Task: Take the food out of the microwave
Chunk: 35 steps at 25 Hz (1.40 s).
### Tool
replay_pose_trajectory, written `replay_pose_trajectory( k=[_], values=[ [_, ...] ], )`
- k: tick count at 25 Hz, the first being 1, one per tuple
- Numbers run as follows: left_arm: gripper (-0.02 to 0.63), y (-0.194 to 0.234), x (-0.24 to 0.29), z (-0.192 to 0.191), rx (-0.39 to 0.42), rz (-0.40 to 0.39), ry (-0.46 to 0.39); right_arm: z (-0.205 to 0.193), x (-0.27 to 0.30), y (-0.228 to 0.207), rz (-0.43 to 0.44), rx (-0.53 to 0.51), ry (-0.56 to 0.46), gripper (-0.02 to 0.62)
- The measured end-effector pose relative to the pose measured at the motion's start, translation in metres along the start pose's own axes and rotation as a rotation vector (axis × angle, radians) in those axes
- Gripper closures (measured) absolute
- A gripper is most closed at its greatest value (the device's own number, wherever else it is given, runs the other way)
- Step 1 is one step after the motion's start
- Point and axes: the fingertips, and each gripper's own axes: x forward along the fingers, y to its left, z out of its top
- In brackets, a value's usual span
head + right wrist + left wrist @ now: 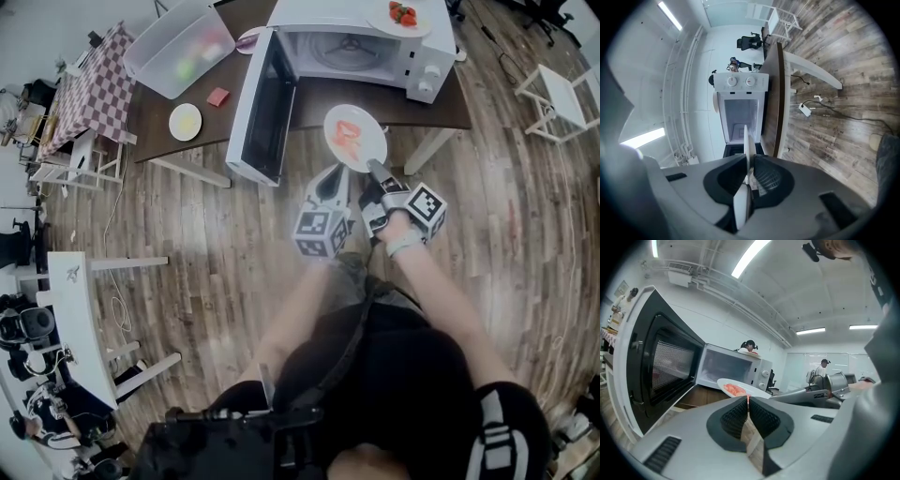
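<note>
Floor (525,234): grey-brown wood planks throughout. Dark brown table (155,114) at 12 o'clock, on white legs. Checked-cloth table (89,89) at 10 o'clock, white desk (80,319) at 8 o'clock, small white frame table (562,94) at 2 o'clock. White walls (717,329); ceiling strip lights (750,256) lit.

This is a lab-like office room. Ahead of the right gripper (749,177), a microwave (740,84) sits on a worktop (774,93) over plank floor (834,70), with an office chair (751,42) beyond. Strip lights (751,256) and bare ducts (717,291) run overhead.
</note>
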Motion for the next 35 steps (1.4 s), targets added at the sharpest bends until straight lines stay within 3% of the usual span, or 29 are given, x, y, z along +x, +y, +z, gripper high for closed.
replay_pose_trajectory(
  k=[35],
  values=[
    [0.597, -0.061, -0.087, -0.037, -0.001, 0.016, -0.007, -0.035, -0.11, -0.017, 0.007, 0.012, 0.012, 0.552]
  ],
)
